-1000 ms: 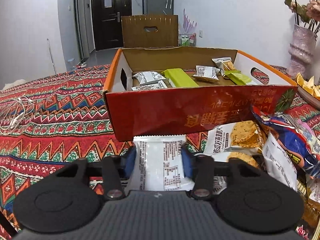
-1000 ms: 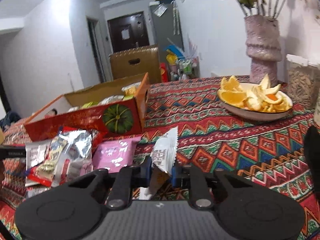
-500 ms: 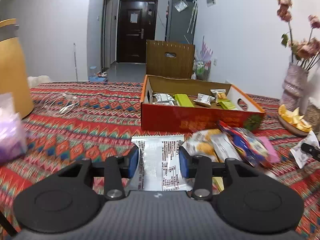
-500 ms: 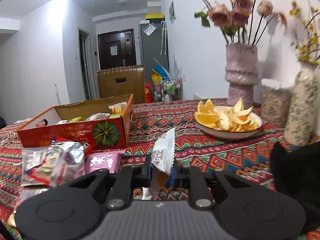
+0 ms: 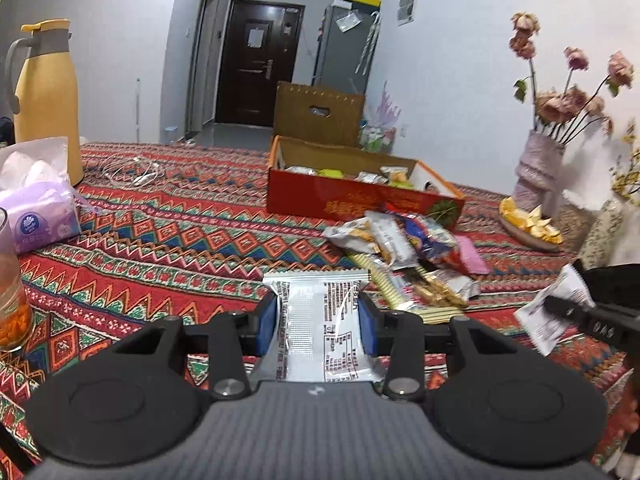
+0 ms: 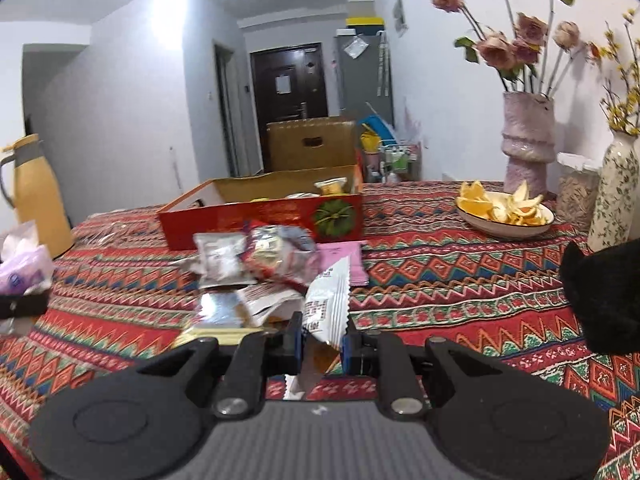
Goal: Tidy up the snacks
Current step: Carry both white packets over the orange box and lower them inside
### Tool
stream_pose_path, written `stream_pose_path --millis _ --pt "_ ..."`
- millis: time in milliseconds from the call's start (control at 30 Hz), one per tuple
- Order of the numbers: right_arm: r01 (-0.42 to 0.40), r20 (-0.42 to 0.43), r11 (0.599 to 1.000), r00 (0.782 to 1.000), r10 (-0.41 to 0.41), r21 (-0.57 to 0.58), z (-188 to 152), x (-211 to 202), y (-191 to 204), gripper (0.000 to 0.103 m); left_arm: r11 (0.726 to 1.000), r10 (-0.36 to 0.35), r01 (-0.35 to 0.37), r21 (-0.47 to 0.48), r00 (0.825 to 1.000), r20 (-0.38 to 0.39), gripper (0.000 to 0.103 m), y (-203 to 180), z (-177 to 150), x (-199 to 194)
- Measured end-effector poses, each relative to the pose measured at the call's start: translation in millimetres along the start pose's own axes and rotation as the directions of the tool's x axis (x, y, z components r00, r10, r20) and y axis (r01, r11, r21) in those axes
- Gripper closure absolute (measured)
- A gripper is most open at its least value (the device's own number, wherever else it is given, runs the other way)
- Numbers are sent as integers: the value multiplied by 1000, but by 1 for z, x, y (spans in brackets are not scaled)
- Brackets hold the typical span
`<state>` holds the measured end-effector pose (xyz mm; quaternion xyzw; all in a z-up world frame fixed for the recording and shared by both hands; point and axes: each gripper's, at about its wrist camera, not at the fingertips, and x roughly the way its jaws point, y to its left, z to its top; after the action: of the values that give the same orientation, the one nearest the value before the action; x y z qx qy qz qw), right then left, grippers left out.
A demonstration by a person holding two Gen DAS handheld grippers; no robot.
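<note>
My left gripper (image 5: 318, 322) is shut on a silver-white snack packet (image 5: 320, 332) that lies flat between its blue pads, held above the patterned tablecloth. My right gripper (image 6: 322, 342) is shut on a white snack packet (image 6: 328, 306) standing on edge; it also shows at the right edge of the left wrist view as the white snack packet (image 5: 554, 306). The red cardboard box (image 5: 352, 198) with several snacks inside sits further back; it is the red cardboard box (image 6: 276, 216) in the right wrist view. A pile of loose snack packets (image 5: 404, 240) lies in front of it.
A yellow thermos (image 5: 46, 96), a purple tissue pack (image 5: 38, 216) and a glass (image 5: 12, 304) stand at the left. A bowl of orange peel (image 6: 504, 212), a pink vase with flowers (image 6: 528, 140) and a patterned vase (image 6: 612, 188) stand at the right. A white cable (image 5: 132, 170) lies behind.
Both grippers have pulled back from the red box with their packets still held. The box and the pile now look smaller and farther, and the thermos and tissue pack have come into view.
</note>
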<state>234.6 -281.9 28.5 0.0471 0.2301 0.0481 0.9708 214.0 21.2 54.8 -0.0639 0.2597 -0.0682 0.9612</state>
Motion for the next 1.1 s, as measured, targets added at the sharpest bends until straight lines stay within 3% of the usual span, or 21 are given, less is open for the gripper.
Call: stream_pose_path --millis 133,233,367,533,700,800,1100 --pt "-11 24 1000 1000 11 -17 8 -13 13 86 999 -30 28 39 998 47 62 -9 8 -5" --pt "-25 50 999 998 27 -30 21 -17 17 86 994 -56 49 97 996 76 62 -19 28 -2" --pt "-64 89 996 994 70 -66 45 -14 21 86 988 -123 113 104 987 100 61 -21 67 9" --pt "-110 109 988 987 121 -106 86 11 21 86 992 -104 95 84 989 107 61 -17 110 50" --pt "-158 93 976 980 173 -151 129 71 21 86 997 -51 47 59 997 57 61 -17 154 129" --pt "-182 53 976 981 189 -116 154 129 15 86 999 -16 16 45 1000 10 61 -18 172 184" --pt "-175 -66 982 982 180 66 187 299 -5 86 998 48 -46 50 998 -39 61 -23 172 307"
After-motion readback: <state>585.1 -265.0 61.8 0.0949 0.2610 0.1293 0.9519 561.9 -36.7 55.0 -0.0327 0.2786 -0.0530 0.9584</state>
